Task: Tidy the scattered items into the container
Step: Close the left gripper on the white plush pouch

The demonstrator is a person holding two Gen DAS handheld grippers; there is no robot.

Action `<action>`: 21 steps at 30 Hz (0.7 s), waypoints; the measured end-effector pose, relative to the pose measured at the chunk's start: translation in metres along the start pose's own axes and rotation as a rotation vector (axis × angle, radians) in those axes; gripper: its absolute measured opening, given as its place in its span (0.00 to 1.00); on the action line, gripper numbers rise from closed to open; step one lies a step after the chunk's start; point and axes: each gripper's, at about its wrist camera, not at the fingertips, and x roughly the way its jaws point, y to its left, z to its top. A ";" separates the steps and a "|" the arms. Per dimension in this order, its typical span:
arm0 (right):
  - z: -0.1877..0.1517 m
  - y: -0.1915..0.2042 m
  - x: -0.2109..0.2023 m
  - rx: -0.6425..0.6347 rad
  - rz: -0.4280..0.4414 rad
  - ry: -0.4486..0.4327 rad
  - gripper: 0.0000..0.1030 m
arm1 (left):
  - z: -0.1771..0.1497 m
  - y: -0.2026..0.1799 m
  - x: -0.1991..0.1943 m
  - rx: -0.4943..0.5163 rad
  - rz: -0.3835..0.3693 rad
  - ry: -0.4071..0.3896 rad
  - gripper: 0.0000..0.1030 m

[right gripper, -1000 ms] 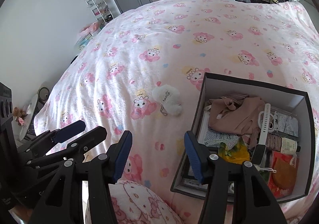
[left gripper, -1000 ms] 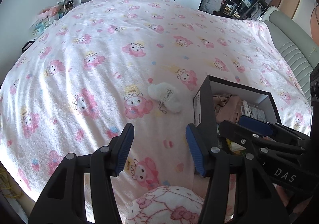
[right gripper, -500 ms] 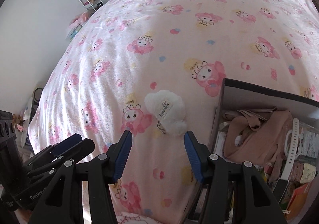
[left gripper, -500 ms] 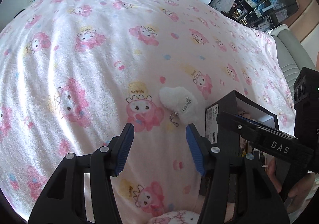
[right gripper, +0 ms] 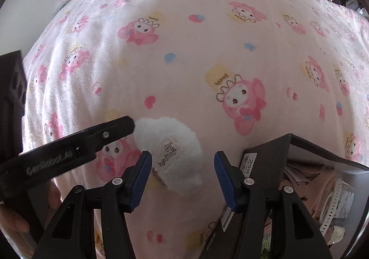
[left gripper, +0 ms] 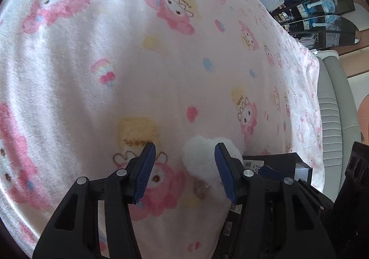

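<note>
A white fluffy plush keychain [right gripper: 170, 150] with a "handmade" label and a small bead chain lies on the pink cartoon blanket [right gripper: 184, 51], just left of the black box [right gripper: 269, 153]. My right gripper [right gripper: 183, 176] hovers over the plush's near side. Its jaws are opening, and the plush lies partly between the blue pads without touching them. My left gripper [right gripper: 129, 125] comes in from the left, its tip at the plush's left edge. In the left wrist view the left gripper [left gripper: 184, 166] is open, with the plush [left gripper: 200, 160] beside its right pad.
The black box [left gripper: 279, 162] holds beige cloth [right gripper: 306, 176], a white strap [right gripper: 332, 203] and other small items. A person's hand [right gripper: 13, 219] holds the left gripper. A grey headboard [left gripper: 334, 109] and dark shelves [left gripper: 318, 10] lie beyond the bed.
Both grippers have come down and forward toward the white plush, which now looks much larger. The left gripper's tip has reached the plush's left edge. The plush and box have not moved.
</note>
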 end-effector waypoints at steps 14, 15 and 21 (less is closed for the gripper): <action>-0.006 0.011 0.035 0.021 0.096 0.132 0.51 | -0.016 0.003 -0.012 0.005 -0.030 0.000 0.01; -0.005 0.010 0.038 0.024 0.080 0.131 0.51 | -0.017 0.007 -0.017 -0.001 -0.035 -0.008 0.01; 0.000 0.002 0.054 0.077 0.035 0.145 0.51 | -0.001 0.025 -0.008 -0.072 -0.118 0.032 0.44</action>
